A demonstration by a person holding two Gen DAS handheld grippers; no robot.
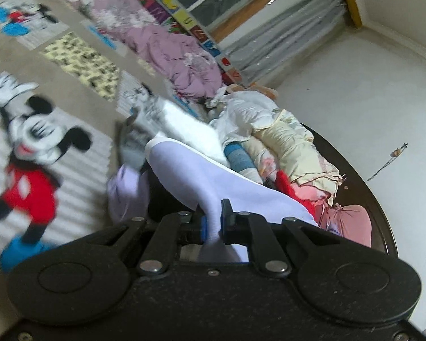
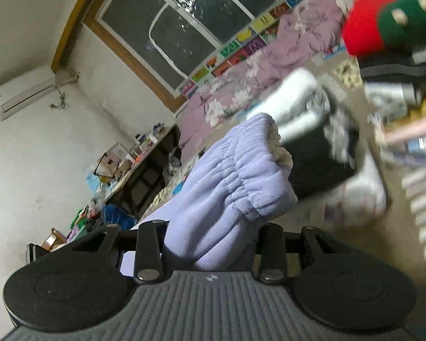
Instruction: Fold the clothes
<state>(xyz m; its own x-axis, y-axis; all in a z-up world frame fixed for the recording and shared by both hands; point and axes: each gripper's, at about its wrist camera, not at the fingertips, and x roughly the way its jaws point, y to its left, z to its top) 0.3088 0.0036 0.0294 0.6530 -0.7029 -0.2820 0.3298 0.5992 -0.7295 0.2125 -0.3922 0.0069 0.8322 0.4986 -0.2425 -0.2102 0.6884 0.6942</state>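
A lavender garment (image 1: 201, 176) with a gathered elastic waistband (image 2: 235, 176) hangs lifted between both grippers. My left gripper (image 1: 213, 224) is shut on a smooth stretch of its cloth, which runs up and away from the jaws. My right gripper (image 2: 213, 244) is shut on the fleecy waistband end, which bulges out above the jaws and hides the fingertips. The other gripper shows blurred in each view, in the left wrist view (image 1: 133, 139) and in the right wrist view (image 2: 321, 142).
A pile of mixed clothes (image 1: 281, 142) lies on a dark round table (image 1: 380, 210). A Mickey Mouse bedsheet (image 1: 34, 153) and a purple quilt (image 1: 162, 42) lie beyond. A red and green knit item (image 2: 389, 20) is at upper right. A cluttered desk (image 2: 133, 159) stands by the wall.
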